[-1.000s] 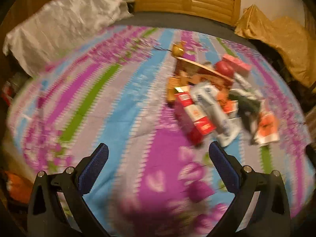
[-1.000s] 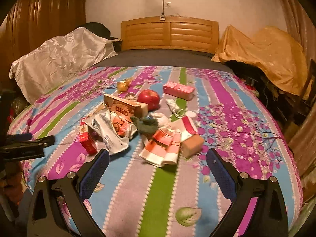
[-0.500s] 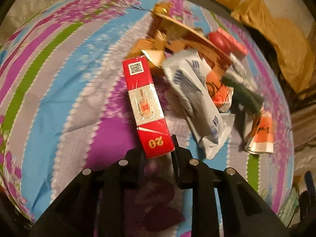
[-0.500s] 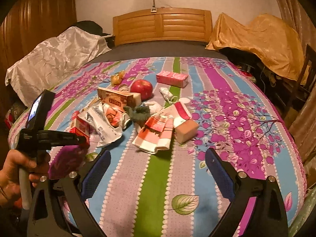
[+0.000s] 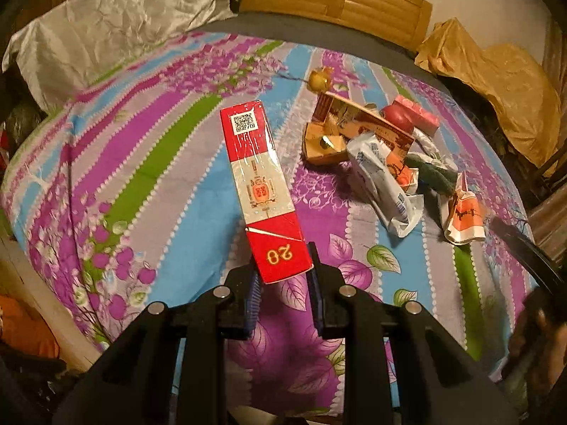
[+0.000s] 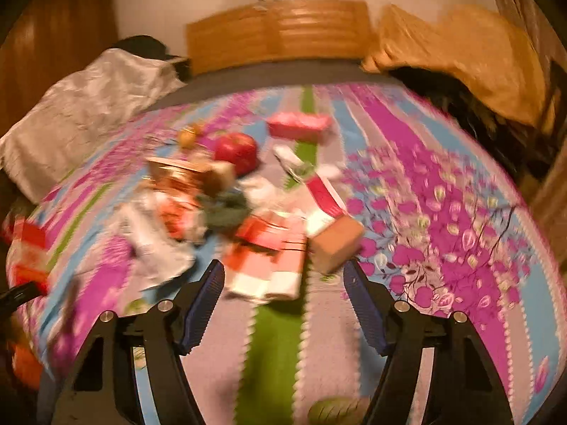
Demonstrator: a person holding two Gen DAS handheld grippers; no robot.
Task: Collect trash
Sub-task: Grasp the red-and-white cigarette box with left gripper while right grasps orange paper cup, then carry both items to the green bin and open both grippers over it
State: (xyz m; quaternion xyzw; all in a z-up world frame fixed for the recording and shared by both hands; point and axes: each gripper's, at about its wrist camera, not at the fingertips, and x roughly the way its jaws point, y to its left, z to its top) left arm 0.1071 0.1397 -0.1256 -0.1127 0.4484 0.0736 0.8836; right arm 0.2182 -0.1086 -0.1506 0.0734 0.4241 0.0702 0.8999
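With the left tongs point(image 5: 282, 276) clamped on one red carton point(image 5: 262, 191) lifted above the bed point(image 5: 149, 177), the empty right tongs point(image 6: 283, 283), closing, should drop squarely over the striped wrapper point(image 6: 269, 265) beside one apple point(image 6: 236, 151), one pink box point(image 6: 299, 125)

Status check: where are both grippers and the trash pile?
Left gripper shut on red carton, lifted off the bedspread. Right gripper jaws closing, empty, just short of orange-and-white wrapper. Nothing in the way.
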